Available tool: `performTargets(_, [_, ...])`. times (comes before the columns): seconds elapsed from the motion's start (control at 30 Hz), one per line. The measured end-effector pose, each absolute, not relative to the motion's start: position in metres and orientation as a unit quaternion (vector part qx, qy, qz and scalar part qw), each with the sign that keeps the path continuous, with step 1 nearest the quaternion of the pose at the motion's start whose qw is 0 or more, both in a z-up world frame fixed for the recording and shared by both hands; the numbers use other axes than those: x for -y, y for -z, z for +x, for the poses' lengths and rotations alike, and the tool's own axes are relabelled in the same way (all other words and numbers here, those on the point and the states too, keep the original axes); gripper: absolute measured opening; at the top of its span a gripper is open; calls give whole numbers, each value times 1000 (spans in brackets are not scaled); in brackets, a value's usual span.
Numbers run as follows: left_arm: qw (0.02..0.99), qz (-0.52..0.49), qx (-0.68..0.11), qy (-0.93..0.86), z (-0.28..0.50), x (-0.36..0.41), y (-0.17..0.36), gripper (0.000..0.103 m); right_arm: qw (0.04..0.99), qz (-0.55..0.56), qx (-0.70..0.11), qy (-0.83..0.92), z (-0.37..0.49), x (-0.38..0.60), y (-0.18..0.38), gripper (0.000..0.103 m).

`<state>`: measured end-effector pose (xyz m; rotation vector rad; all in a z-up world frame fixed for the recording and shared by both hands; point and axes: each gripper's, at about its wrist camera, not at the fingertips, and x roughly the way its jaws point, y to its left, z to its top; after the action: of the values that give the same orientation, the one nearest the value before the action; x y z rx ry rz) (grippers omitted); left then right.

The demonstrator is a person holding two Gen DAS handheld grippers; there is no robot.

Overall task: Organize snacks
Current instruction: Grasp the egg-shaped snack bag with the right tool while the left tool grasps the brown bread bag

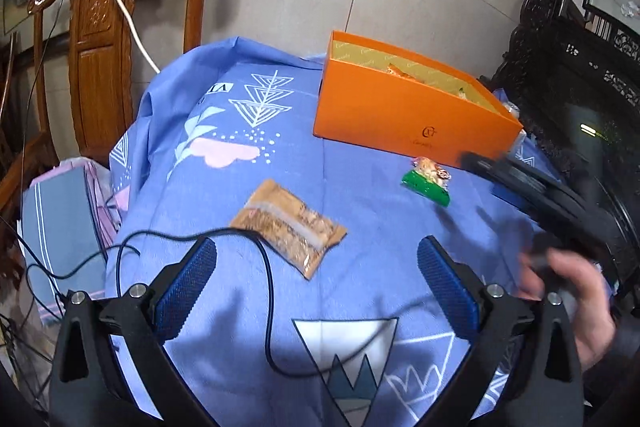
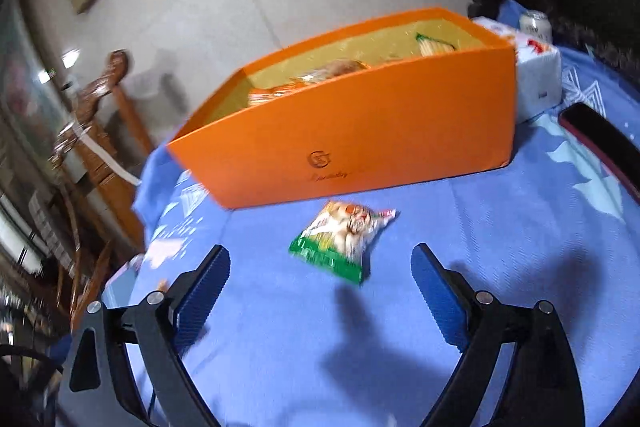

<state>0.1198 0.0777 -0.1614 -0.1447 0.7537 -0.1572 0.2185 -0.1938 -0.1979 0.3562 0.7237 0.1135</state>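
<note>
orange box point(image 2: 360, 131): beyond both sets of fingers, snacks inside
left gripper point(image 1: 316, 267): fingers spread wide, holding nothing
brown packet point(image 1: 289, 225): just ahead, between fingertips
right gripper point(image 2: 320, 267): spread wide, holding nothing
green packet point(image 2: 344, 239): between fingertips, on blue cloth point(image 2: 480, 227)

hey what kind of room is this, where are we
Probably a home living or dining room: a carved wooden chair, a table under a blue patterned cloth, and dark carved furniture. An orange cardboard box with snacks inside sits on the cloth.
</note>
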Motion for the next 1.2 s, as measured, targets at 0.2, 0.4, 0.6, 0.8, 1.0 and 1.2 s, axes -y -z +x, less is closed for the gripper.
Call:
performTargets(0.2, [924,-72,-369,77,118,-79,161,99,913,159,-375,6,268,172,222,93])
performTargets(0.4, [920,-78,-377,71,122,-82,167,99,908,125,-400,24,282,158,242,78])
performTargets(0.6, [919,-68,-384,63,130,-80,178,99,909,116,-400,10,279,167,243,47])
performTargets(0.8, [923,-38,-382,42,168,-76,189,99,892,191,-409,-30,248,192,245,46])
performTargets(1.0, [906,-37,-421,22,213,-80,218,99,896,177,-403,-55,216,201,246,47])
performTargets(1.2, [882,-67,-466,0,233,-80,238,99,900,172,-395,-64,197,204,247,47])
